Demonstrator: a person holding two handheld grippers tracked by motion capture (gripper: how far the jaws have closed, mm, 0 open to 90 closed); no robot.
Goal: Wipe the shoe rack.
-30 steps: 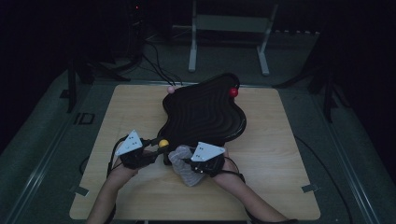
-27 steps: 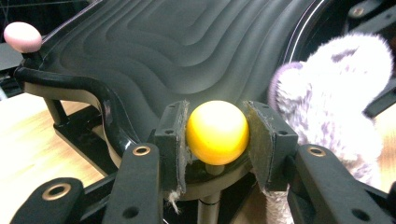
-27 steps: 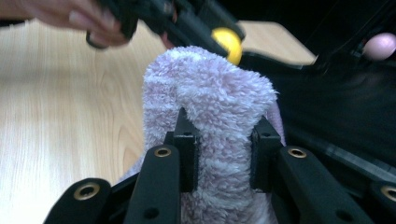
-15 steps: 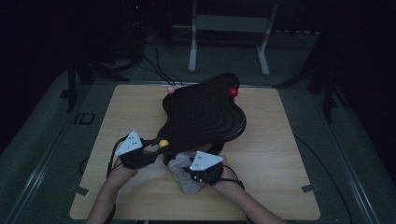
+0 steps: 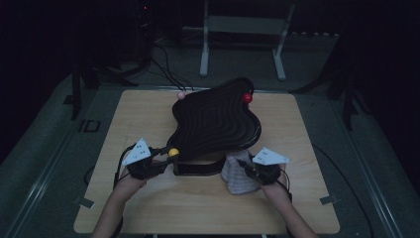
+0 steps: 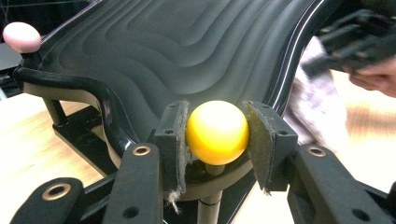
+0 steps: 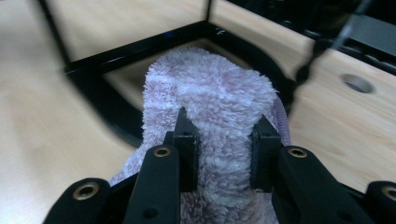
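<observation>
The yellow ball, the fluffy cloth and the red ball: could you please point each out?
yellow ball (image 6: 217, 132), left gripper view, its front.
fluffy cloth (image 7: 219, 100), right gripper view, its top fold.
red ball (image 5: 247, 97), high view, its centre.

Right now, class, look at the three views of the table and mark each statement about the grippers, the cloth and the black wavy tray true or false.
1. The left gripper is closed on a yellow ball. True.
2. The right gripper holds a red ball. False: it grips a fluffy pale cloth.
3. The black wavy tray stands on a wooden table. True.
4. The red ball lies beside the cloth. False: it sits at the tray's far edge.
5. A pink ball sits at a corner of the tray. True.
</observation>
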